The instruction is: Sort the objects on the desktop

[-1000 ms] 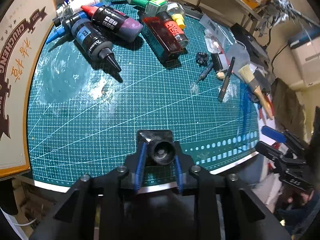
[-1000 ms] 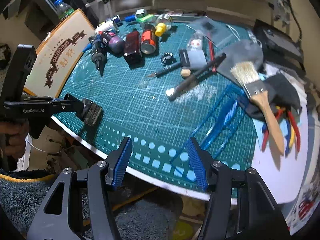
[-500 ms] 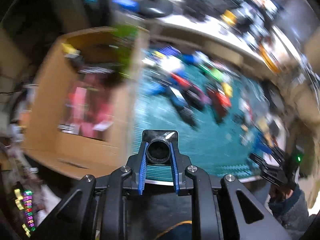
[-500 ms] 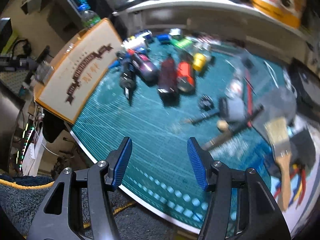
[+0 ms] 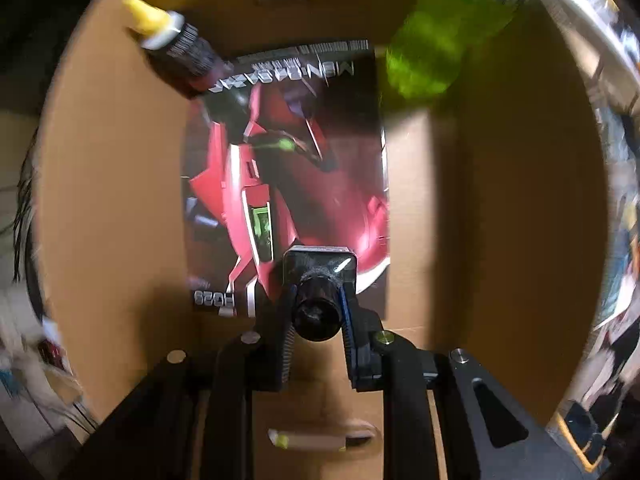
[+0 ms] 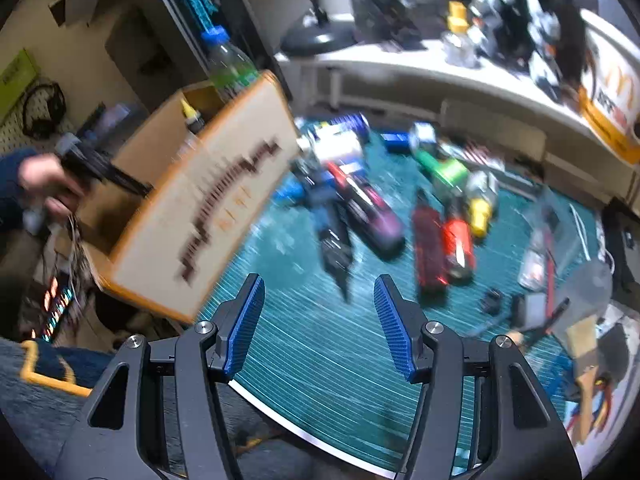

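The left claw point(image 5: 316, 300) has moved off the green cutting mat and now hangs over the open cardboard box point(image 5: 500, 208), pointing straight down into it. It grips a small black bottle point(image 5: 318, 304) by its neck, near the bottom middle of the frame. In the box lie a red picture card point(image 5: 288, 184) and a dark bottle with a yellow tip point(image 5: 168, 36) at the upper left. The right claw point(image 6: 316, 328) has also moved; it is open with nothing in it, above the green cutting mat point(image 6: 320, 360) on the desk. More bottles point(image 6: 376, 216) lie in the middle of that frame. At the left, a hand point(image 6: 44, 184) holds the other claw over the box.
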### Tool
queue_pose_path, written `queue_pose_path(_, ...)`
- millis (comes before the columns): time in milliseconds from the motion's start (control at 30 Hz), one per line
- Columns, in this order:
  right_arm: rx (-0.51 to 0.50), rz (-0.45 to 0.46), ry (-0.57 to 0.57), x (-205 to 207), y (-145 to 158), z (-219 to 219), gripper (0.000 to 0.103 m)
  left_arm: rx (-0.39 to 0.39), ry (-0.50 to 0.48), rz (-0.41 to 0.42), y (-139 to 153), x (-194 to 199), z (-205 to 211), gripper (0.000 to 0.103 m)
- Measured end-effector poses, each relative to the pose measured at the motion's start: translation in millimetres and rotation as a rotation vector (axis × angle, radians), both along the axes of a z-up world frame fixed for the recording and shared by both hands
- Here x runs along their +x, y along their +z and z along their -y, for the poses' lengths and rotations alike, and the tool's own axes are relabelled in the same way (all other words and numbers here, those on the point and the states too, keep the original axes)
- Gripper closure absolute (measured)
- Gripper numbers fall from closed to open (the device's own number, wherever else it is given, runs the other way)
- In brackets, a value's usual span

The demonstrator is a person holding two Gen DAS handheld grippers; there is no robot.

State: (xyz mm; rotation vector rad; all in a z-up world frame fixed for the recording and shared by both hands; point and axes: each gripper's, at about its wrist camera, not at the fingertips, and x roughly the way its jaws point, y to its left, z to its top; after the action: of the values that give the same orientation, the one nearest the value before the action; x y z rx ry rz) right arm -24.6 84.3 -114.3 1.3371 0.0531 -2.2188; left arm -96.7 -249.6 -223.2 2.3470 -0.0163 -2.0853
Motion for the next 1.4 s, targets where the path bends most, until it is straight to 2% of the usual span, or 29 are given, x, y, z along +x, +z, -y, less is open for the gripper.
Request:
queue_pose_path(133, -0.004, -0.003, -0.007, 2.9, 17.0, 35.0, 0.049, 0.023, -0.045, 0.041, -18.0, 1.1, -0.5, 0.082)
queue_pose_path(300, -0.005, 0.0, 0.044, 0.8, 32.7, 80.4, 0.049, 0.072, -0.035, 0.067, -9.1, 1.8, 5.8, 0.08)
queue_pose_path(333, -0.005, 0.003, 0.065, -1.7, 36.6, 90.8, 0.049, 0.092, -0.029, 0.055, -0.2, 3.6, 8.7, 0.074)
queue_pose_path(367, 0.001, 0.002, 0.089, -4.1, 41.0, 101.2, 0.049, 0.119, -0.017, 0.026, 14.5, 6.4, 13.9, 0.063)
queue_pose_path(400, 0.007, 0.002, 0.113, -6.5, 45.3, 111.2, 0.049, 0.142, -0.004, -0.014, 31.7, 10.1, 20.3, 0.055)
queue_pose_path(467, 0.018, 0.001, 0.171, -11.6, 54.4, 133.7, 0.048, 0.175, 0.014, -0.134, 72.5, 23.0, 38.0, 0.026)
queue_pose_path(567, 0.03, -0.002, 0.309, -22.1, 65.9, 188.0, 0.038, 0.209, 0.045, -0.369, 126.2, 52.0, 73.9, 0.009)
queue_pose_path(633, 0.055, 0.006, 0.395, -28.7, 64.0, 226.1, 0.037, 0.177, 0.054, -0.499, 144.5, 70.1, 95.0, 0.004)
queue_pose_path(700, 0.112, 0.038, 0.487, -36.4, 48.9, 271.3, 0.037, 0.143, 0.072, -0.6, 150.8, 89.7, 118.0, 0.004)
queue_pose_path(767, 0.195, 0.086, 0.565, -40.8, 25.8, 312.9, 0.037, 0.133, 0.104, -0.649, 151.4, 106.0, 140.0, 0.004)
queue_pose_path(867, 0.322, 0.174, 0.668, -43.4, -20.8, 362.2, 0.044, 0.149, 0.161, -0.687, 154.3, 127.6, 167.3, 0.004)
queue_pose_path(933, 0.406, 0.226, 0.71, -43.1, -53.0, 382.4, 0.049, 0.146, 0.195, -0.671, 145.3, 135.2, 181.3, 0.004)
queue_pose_path(1033, 0.455, 0.29, 0.728, -42.3, -82.6, 392.2, 0.055, 0.157, 0.241, -0.647, 134.9, 140.4, 201.1, 0.004)
queue_pose_path(1100, 0.48, 0.315, 0.729, -43.5, -97.8, 395.2, 0.061, 0.176, 0.256, -0.641, 130.7, 141.9, 208.5, 0.004)
queue_pose_path(1133, 0.491, 0.327, 0.721, -44.4, -104.0, 395.6, 0.068, 0.181, 0.257, -0.64, 129.7, 143.4, 209.5, 0.004)
queue_pose_path(1200, 0.52, 0.351, 0.704, -46.0, -114.4, 394.4, 0.07, 0.198, 0.248, -0.64, 127.6, 144.0, 208.2, 0.004)
queue_pose_path(1300, 0.525, 0.364, 0.691, -47.1, -121.8, 390.4, 0.073, 0.217, 0.229, -0.636, 125.1, 146.0, 203.6, 0.004)
queue_pose_path(1333, 0.519, 0.371, 0.678, -49.2, -122.6, 387.8, 0.079, 0.225, 0.223, -0.631, 123.7, 145.2, 202.3, 0.004)
queue_pose_path(1400, 0.501, 0.381, 0.66, -53.1, -122.1, 383.2, 0.081, 0.241, 0.212, -0.628, 121.6, 142.1, 199.6, 0.004)
